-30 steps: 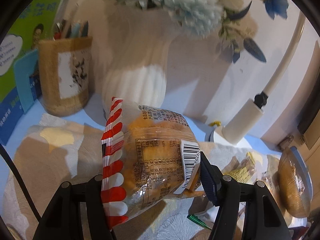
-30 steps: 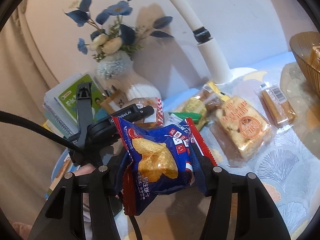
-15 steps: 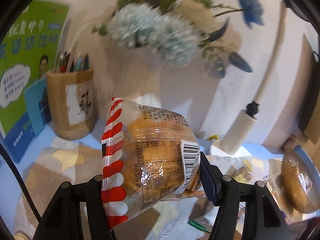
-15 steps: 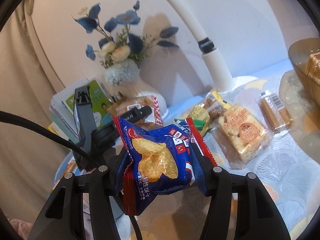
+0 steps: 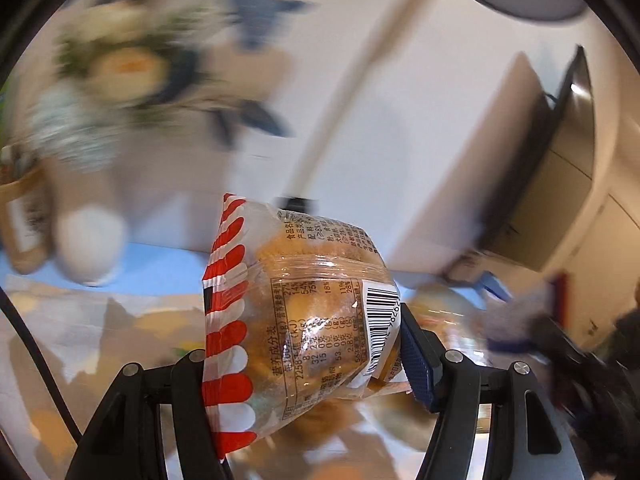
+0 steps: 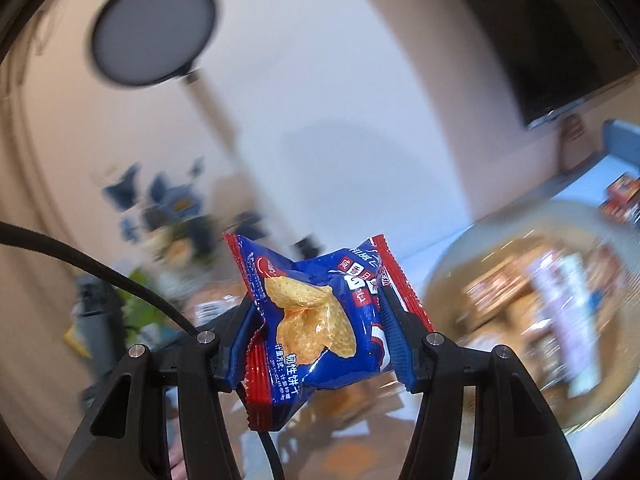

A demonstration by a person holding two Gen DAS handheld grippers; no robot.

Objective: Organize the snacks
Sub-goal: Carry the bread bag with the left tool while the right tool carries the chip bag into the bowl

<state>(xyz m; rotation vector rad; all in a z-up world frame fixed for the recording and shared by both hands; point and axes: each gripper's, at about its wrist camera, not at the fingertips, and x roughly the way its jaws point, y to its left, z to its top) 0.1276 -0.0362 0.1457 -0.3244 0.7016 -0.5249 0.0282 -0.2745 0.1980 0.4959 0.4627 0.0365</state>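
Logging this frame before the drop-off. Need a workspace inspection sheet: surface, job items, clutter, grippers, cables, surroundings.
Surface: patterned table cover, blurred.
Job's things: clear bun packet with a red-striped edge and a barcode; blue biscuit packet, crumpled; round bowl already holding snacks, blurred.
Clutter: white vase of blue flowers, pen cup, both at the back.
Grippers: left gripper clamps the bun packet; right gripper clamps the biscuit packet.
Cables: black cable crosses the right wrist view; another in the left.
Surroundings: white wall, round lamp head, dark screen.
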